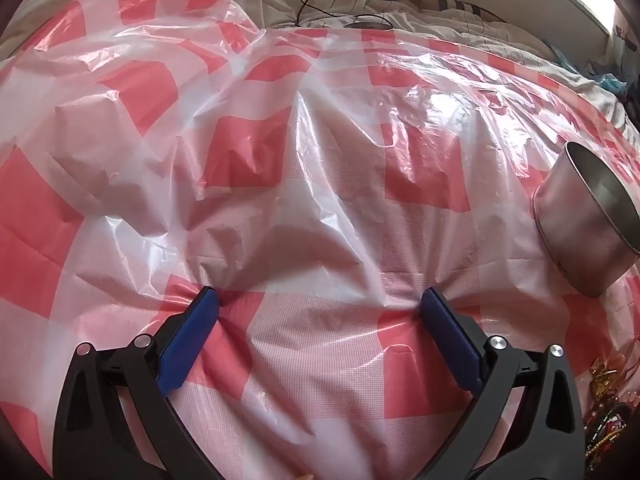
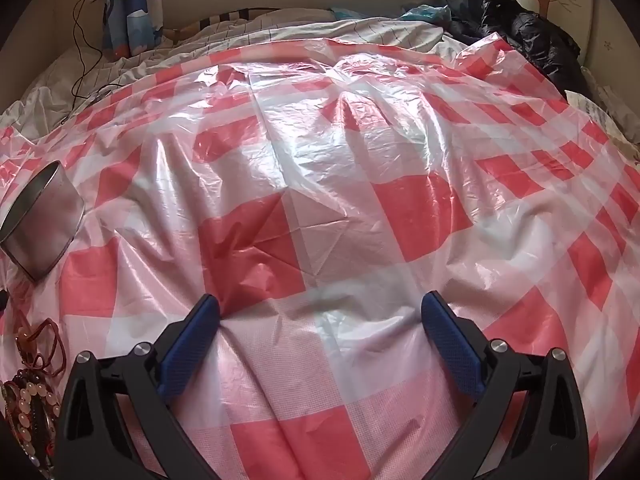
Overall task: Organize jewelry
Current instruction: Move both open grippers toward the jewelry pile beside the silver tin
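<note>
While both claws hang tilted down over the bed, the left gripper (image 1: pixel 320 304) has its blue pads spread as wide as they go, nothing caught between them, their tips pressing little dimples into the red-and-white checked plastic sheet (image 1: pixel 280 168). The right gripper (image 2: pixel 320 312) stands the same way, jaws well apart and empty, tips touching that sheet. Take the round metal tin (image 1: pixel 588 224) as the marker: it sits open-topped on the sheet between the two claws, off to the right of the left one and to the left of the right one (image 2: pixel 44 224). The jewelry (image 2: pixel 32 392), a tangle of pale beads, dark strands and a reddish cord, lies on the sheet just nearer than the tin; from the left claw only its edge shows (image 1: pixel 608 408). Beyond the tin, past the sheet's far edge, lie rumpled white bedding (image 2: pixel 320 32) and a black cable (image 2: pixel 80 48)
</note>
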A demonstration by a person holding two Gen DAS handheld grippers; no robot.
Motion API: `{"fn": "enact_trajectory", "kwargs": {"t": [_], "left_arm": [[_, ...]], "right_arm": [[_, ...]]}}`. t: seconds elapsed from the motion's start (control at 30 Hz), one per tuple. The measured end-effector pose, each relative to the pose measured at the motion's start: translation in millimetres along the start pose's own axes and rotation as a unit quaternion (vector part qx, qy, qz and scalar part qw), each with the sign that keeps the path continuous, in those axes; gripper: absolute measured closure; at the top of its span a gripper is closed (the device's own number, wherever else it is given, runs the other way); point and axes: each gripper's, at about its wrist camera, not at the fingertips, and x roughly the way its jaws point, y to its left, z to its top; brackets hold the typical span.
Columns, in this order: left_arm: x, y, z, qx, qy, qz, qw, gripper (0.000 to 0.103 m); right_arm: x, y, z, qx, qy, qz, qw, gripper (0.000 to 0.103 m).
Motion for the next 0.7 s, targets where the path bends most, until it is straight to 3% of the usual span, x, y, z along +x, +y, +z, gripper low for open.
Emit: {"fn": "enact_trajectory", "kwargs": {"t": [0.27, 0.5, 0.6, 0.7], "left_arm": [[-2, 1, 4, 0.001, 0.004, -0.002, 1.0000, 0.006], [5, -3, 13, 0.003, 0.056, -0.002, 0.9984, 0.006], [-39, 2, 6, -0.024, 0.026, -0.030, 0.9989, 0.006], [-87, -18, -14, 0.014, 0.014, -0.019, 0.9996, 0.006]], "right_arm": [[1, 2, 0, -0.005, 0.007, -0.012, 1.000, 0.007], [0, 5, -1, -0.019, 0.018, -0.024, 0.999, 0.007], [-20, 4, -8, -0.015, 0.017, -0.019, 1.000, 0.007], [-62, 15, -29, -0.022, -0.036, 0.013, 0.999, 0.007]]}}
